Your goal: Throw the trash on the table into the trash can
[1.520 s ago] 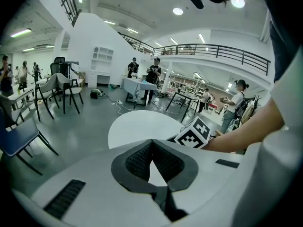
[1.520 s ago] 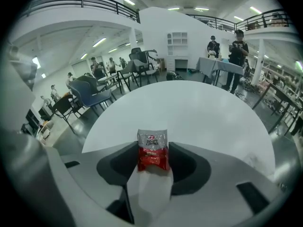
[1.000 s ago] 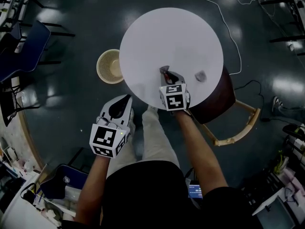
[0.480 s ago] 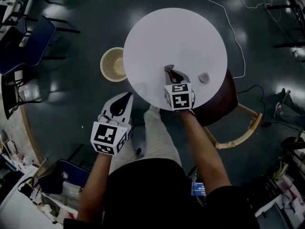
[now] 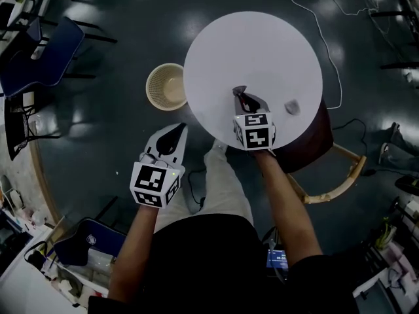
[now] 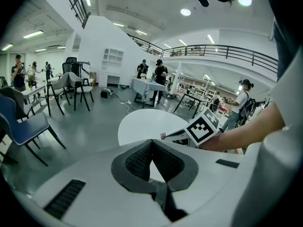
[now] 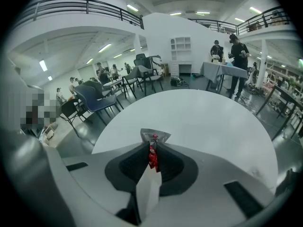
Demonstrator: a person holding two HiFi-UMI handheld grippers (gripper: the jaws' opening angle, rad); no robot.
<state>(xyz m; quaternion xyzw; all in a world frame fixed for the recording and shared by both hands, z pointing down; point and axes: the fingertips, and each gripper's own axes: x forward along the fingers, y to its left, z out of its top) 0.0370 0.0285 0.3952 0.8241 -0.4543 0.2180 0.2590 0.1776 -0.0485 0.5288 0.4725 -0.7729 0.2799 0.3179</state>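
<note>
Your right gripper is clamped on a red-and-silver wrapper over the white table, so that piece is picked up but not yet binned. Your left gripper is closed on nothing, off the table's edge. A crumpled scrap waits on the tabletop, and the trash can stands on the floor beside the table.

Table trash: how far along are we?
Done: nothing visible in the bin yet. In hand: the right tool is clamped on a red-and-silver wrapper over the table. Left: drop it in the bin, then fetch the crumpled scrap on the table's right side.
</note>
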